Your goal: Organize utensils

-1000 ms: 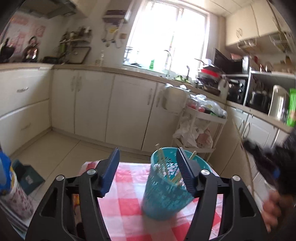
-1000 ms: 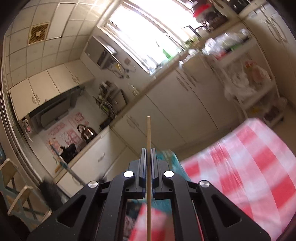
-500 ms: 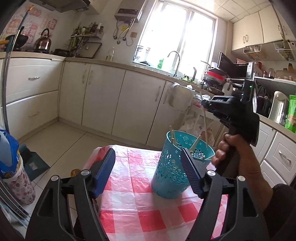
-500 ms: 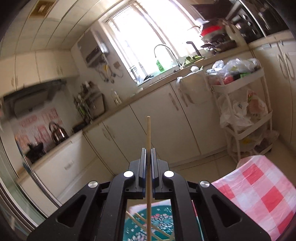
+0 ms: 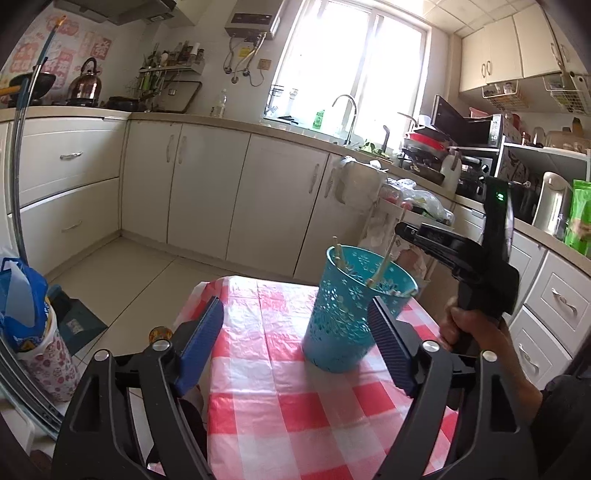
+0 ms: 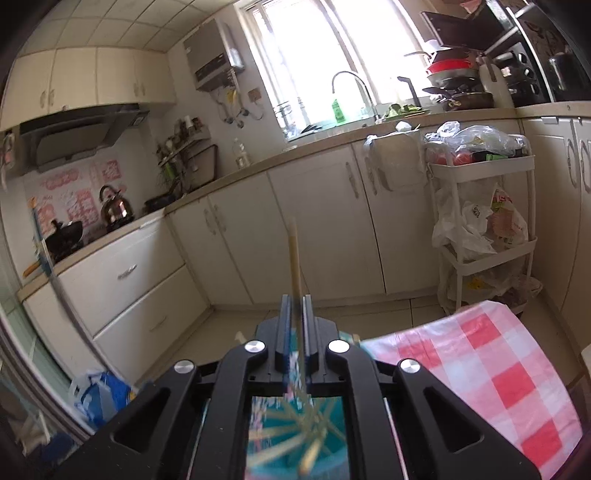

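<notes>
Right wrist view: the right gripper [image 6: 295, 325], earlier clamped on the chopstick [image 6: 294, 254], now has narrowly parted fingers releasing it over the blue holder [image 5: 354, 306]; left gripper [image 5: 295, 347] waits wide.

Cream cabinets [image 5: 207, 192] are run along two walls under a beige countertop [image 5: 229, 120], over a pale tiled floor [image 5: 155, 280]. Strong daylight is let in through the window [image 5: 351, 70] above the sink faucet [image 5: 345, 110], with a water heater [image 5: 253, 18] mounted to its left. A kettle [image 5: 86, 83], a white trolley [image 6: 484, 206] and a red-checked tablecloth [image 5: 295, 406] are seen.
</notes>
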Available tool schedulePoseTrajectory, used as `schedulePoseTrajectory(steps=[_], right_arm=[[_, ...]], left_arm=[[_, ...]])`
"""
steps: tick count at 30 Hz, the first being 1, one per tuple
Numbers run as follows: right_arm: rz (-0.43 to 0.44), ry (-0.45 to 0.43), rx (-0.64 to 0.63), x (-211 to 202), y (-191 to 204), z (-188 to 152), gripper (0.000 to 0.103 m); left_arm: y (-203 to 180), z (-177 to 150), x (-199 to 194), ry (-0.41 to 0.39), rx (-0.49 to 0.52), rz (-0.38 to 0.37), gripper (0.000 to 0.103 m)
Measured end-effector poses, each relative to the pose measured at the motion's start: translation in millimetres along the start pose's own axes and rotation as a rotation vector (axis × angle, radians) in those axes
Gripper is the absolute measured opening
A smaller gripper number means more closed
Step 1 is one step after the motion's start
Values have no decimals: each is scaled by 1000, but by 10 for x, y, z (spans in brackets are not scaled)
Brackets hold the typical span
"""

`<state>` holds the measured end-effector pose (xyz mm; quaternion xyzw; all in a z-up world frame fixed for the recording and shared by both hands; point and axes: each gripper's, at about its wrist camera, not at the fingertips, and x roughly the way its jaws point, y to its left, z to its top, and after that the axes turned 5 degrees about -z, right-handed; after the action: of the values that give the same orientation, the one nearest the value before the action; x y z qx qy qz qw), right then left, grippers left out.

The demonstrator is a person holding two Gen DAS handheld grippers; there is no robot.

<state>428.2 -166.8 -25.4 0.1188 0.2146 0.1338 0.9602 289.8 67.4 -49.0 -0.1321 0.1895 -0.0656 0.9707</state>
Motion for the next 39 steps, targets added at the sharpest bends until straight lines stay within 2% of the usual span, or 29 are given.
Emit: schedulePoseTrajectory(steps=[1, 3, 6, 8, 10, 13, 15, 19, 23, 26, 28, 31, 36, 39], right_arm=[[8, 3, -14, -79, 10, -18, 28], [10, 20, -42, -252, 8, -61, 33], [29, 49, -17, -569, -55, -134, 40], [30, 90, -1, -820, -69, -235, 50], [24, 137, 17, -1034, -73, -348, 74], [2, 221, 44, -1426, -51, -620, 89], [-24, 272, 72, -1642, -41, -774, 95], [-63, 314, 127, -2089, 6, -970, 96], [-104, 305, 93, -2447, 184, -1020, 96], [-127, 280, 4, -2718, 434, -1024, 96], [-120, 261, -40, -2844, 556, -1017, 96], [-108, 251, -54, -3041, 694, -1034, 96], [-97, 205, -40, -3394, 821, -1235, 96], [-100, 158, -56, -3605, 857, -1376, 96]], left_arm=[[-23, 10, -37, 5, 1, -2, 80], [-72, 4, -136, 17, 8, -4, 82], [-136, 13, -276, 38, 19, 0, 87], [-190, 9, -403, 58, 32, 17, 90], [-241, 10, -518, 73, 45, 36, 94], [-326, -23, -696, 98, 70, 59, 95], [-400, -81, -842, 114, 89, 72, 95], [-517, -180, -1113, 148, 105, 86, 95], [-647, -282, -1403, 153, 139, 112, 95], [-725, -361, -1591, 181, 159, 159, 95], [-768, -409, -1702, 194, 178, 216, 95], [-822, -437, -1834, 210, 205, 262, 95], [-867, -476, -2104, 258, 167, 162, 95], [-903, -564, -2206, 270, 179, 145, 95]])
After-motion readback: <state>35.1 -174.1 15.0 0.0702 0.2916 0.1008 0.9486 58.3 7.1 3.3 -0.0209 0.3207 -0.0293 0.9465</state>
